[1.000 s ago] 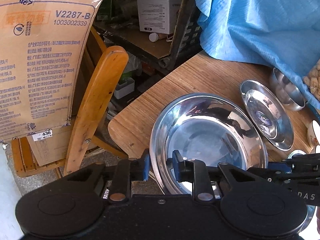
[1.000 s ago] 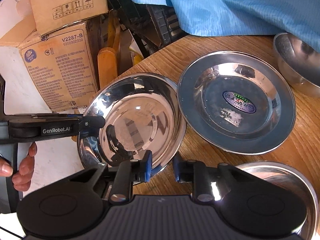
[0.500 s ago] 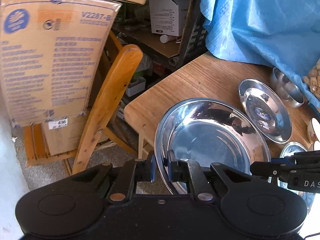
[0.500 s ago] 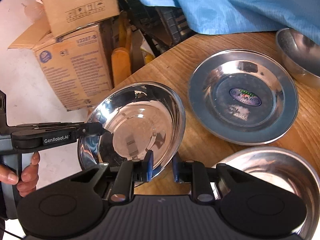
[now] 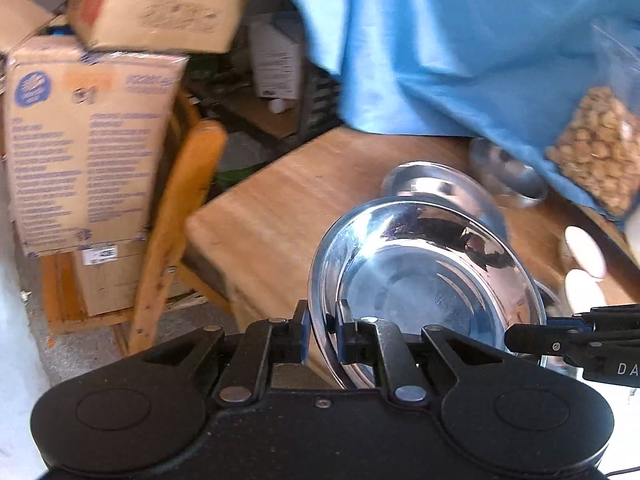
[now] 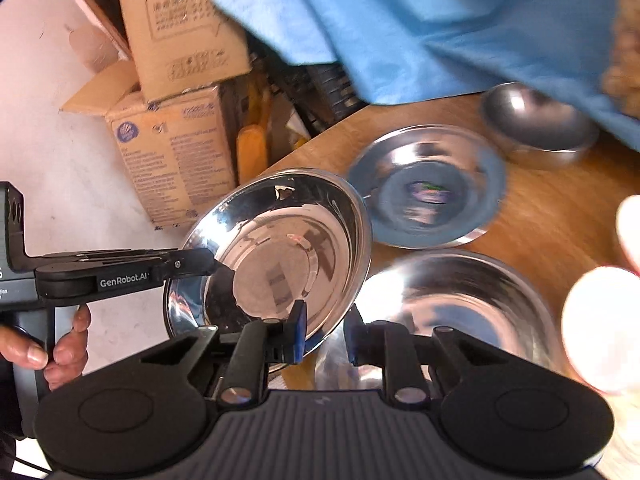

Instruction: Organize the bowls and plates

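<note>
A large shiny steel bowl (image 5: 424, 280) hangs tilted above the wooden table (image 5: 280, 208), held by both grippers on opposite sides of its rim. My left gripper (image 5: 320, 332) is shut on the near-left rim. In the right wrist view the same bowl (image 6: 280, 256) has its rim between the pads of my right gripper (image 6: 324, 336), which is shut on it. The left gripper (image 6: 200, 264) pinches the far side there. A steel plate with a sticker (image 6: 428, 188), a second large steel bowl (image 6: 452, 308) and a small steel bowl (image 6: 536, 120) stand on the table.
A blue cloth (image 5: 460, 40) hangs over the table's back, with a bag of nuts (image 5: 600, 152) beside it. White ceramic pieces (image 6: 600, 320) lie at the right. Left of the table stand a wooden chair (image 5: 180, 220) and stacked cardboard boxes (image 5: 80, 140). A hand (image 6: 60, 344) holds the left gripper.
The left gripper's jaws closed on the bowl's rim. Both grippers then lifted the bowl off the table's corner and carried it to the right, towards the other dishes.
</note>
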